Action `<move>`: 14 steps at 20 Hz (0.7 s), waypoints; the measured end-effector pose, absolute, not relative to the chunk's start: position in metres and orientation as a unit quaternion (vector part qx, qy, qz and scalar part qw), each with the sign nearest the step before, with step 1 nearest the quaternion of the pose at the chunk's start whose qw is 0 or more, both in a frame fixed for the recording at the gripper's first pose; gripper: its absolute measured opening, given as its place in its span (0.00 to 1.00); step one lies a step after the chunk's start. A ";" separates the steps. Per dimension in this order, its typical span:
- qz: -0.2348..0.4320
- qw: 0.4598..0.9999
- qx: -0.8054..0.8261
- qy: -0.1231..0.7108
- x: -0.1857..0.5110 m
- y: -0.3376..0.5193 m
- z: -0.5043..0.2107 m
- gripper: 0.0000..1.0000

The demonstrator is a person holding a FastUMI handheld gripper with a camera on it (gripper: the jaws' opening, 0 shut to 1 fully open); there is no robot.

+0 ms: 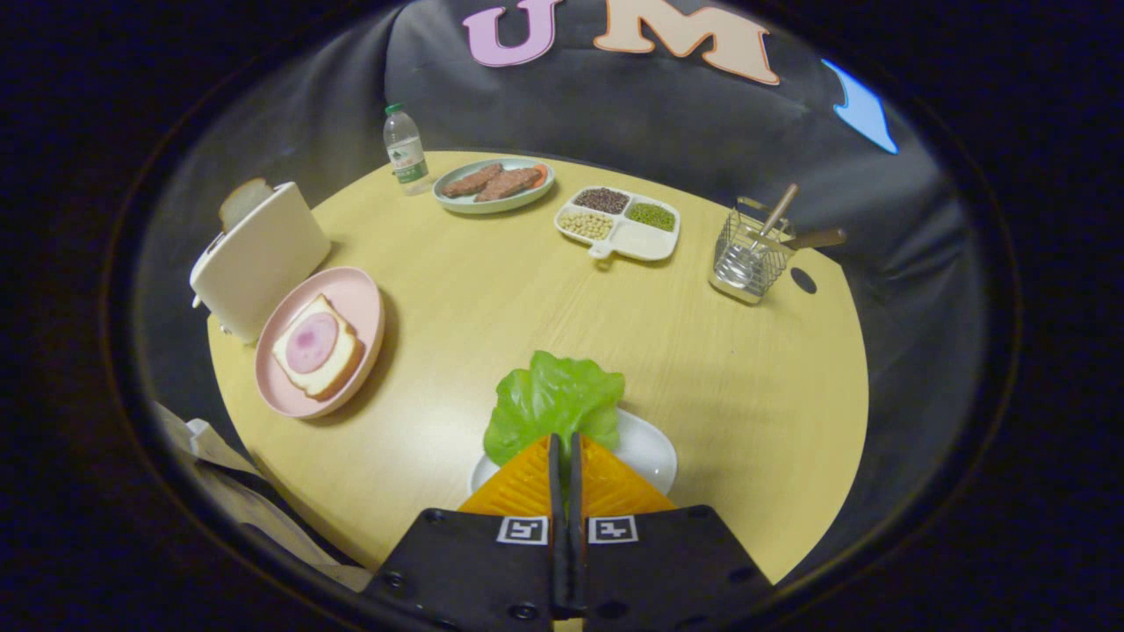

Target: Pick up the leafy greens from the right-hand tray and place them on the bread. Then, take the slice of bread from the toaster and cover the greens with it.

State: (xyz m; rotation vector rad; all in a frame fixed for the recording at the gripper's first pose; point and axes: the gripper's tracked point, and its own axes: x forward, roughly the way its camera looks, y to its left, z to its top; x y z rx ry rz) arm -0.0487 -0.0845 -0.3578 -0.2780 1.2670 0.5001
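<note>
Green and ruffled, the leafy greens (555, 405) sit pinched at their near end between the fingers of the gripper (565, 449), which are drawn almost together on the leaf. The leaf's long axis runs straight ahead along the fingers, its broad crinkled end pointing away toward the middle of the counter (527, 298). Beneath it lies the white tray (648, 449), near the counter's front edge; whether the leaf is touching the tray or lifted off it I cannot tell.

To the left, well apart, a pink plate (360, 303) carries a slice of bread (318, 348) topped with a round of ham (312, 341). Just behind the plate stands the white toaster (259, 259), close to the counter's left edge, with a second slice of bread (244, 200) poking up from its slot.

Between the greens and the pink plate the wooden counter is bare. Along the far side stand a water bottle (405, 149), a plate of meat (494, 184), a divided dish of beans (618, 224) and a wire utensil holder (749, 254).
</note>
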 end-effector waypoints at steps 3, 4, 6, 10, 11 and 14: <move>0.239 0.773 -0.125 0.574 -0.046 -0.064 -0.342 0.03; 0.242 0.774 -0.124 0.572 -0.047 -0.056 -0.337 0.03; 0.252 0.775 -0.123 0.566 -0.047 -0.037 -0.326 0.03; 0.273 0.776 -0.119 0.557 -0.050 0.004 -0.307 0.03; 0.279 0.775 -0.115 0.556 -0.051 0.016 -0.304 0.03; 0.299 0.770 -0.110 0.553 -0.059 0.051 -0.297 0.03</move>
